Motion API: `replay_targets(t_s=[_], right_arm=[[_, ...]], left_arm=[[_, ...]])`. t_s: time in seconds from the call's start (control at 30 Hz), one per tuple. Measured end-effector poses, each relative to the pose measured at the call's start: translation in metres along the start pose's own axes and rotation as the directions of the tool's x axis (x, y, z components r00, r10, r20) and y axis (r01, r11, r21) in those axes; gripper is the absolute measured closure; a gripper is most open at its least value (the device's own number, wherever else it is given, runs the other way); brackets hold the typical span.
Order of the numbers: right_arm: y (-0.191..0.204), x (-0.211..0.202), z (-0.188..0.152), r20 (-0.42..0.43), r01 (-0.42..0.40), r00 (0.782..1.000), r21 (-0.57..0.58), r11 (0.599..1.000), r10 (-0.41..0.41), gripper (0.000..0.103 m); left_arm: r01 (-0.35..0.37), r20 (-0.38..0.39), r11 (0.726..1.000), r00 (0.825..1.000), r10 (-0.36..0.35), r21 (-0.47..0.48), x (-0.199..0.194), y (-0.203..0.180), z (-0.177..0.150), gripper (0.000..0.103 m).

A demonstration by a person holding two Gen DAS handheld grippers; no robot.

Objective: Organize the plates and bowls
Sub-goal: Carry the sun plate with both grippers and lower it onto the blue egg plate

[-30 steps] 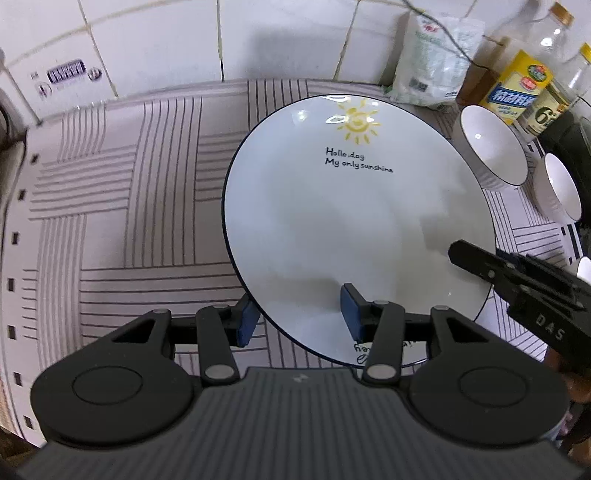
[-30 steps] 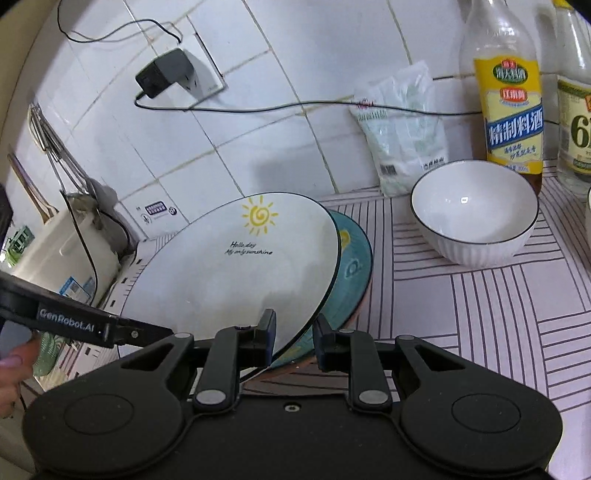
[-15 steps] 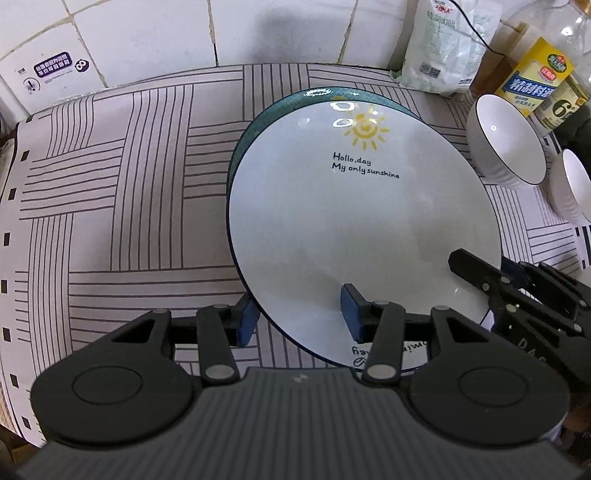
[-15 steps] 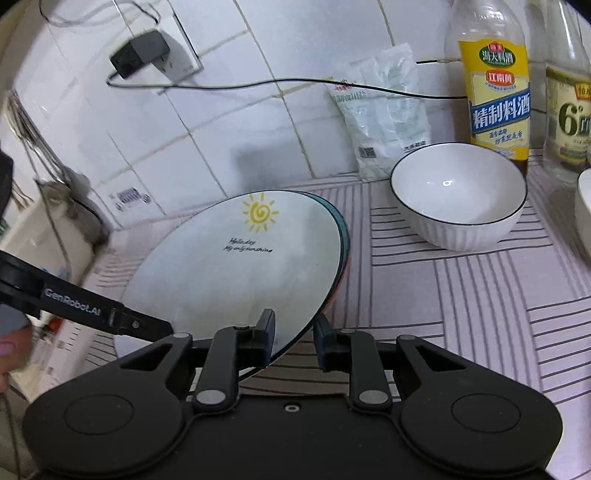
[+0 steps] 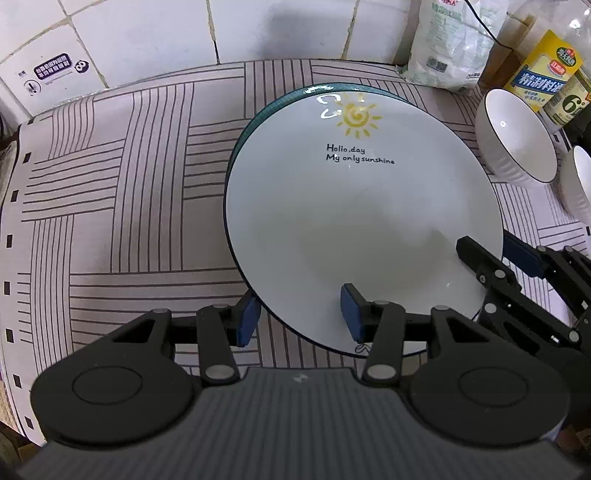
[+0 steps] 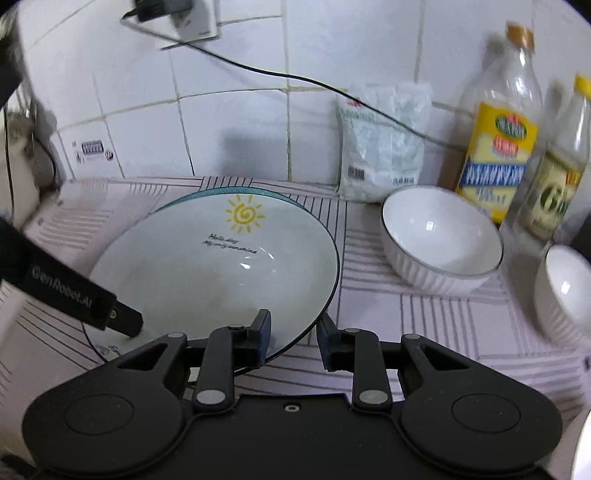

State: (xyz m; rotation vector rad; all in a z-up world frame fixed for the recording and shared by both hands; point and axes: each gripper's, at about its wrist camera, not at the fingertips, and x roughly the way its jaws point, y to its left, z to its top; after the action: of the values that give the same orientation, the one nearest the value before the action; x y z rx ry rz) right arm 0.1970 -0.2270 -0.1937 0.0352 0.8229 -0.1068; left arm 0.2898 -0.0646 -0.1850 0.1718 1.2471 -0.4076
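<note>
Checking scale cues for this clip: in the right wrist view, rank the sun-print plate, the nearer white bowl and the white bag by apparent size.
1. Sun-print plate, clearly largest.
2. White ribbed bowl.
3. White bag, though it stands farther back against the wall, so its rank below the bowl is unsure.

The top plate (image 5: 332, 229) is white with a thin dark rim, a yellow swirl sun and black lettering; the plate under it (image 5: 325, 89) shows a teal edge. The surface (image 5: 110, 184) wears a pale pinkish cloth with blocks of dark stripes, crosswise to each other. Both bowls (image 6: 439, 236) (image 6: 565, 291) are white with dark rims and ribbed sides. The bottle (image 6: 498, 147) has a yellow label with a blue band. The wall tiles (image 5: 277, 29) are white. The fingers (image 5: 246, 319) carry blue pads on black bodies
</note>
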Motion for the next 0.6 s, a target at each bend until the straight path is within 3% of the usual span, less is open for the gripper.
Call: replay_targets(t_s=[0.47,0.6], right_arm=[[0.007,0.013,-0.002,0.025,0.028,0.999,-0.010,1.000,-0.028,0.070],[0.004,0.014,-0.003,0.036,0.013,0.999,0.007,1.000,-0.014,0.066]], left_arm=[[-0.024,0.059,1.000,0.998,0.023,0.005,0.001,0.002,-0.006,0.065],[-0.063,0.087,0.998,0.994,0.061,0.020,-0.006,-0.002,-0.012,0.067]])
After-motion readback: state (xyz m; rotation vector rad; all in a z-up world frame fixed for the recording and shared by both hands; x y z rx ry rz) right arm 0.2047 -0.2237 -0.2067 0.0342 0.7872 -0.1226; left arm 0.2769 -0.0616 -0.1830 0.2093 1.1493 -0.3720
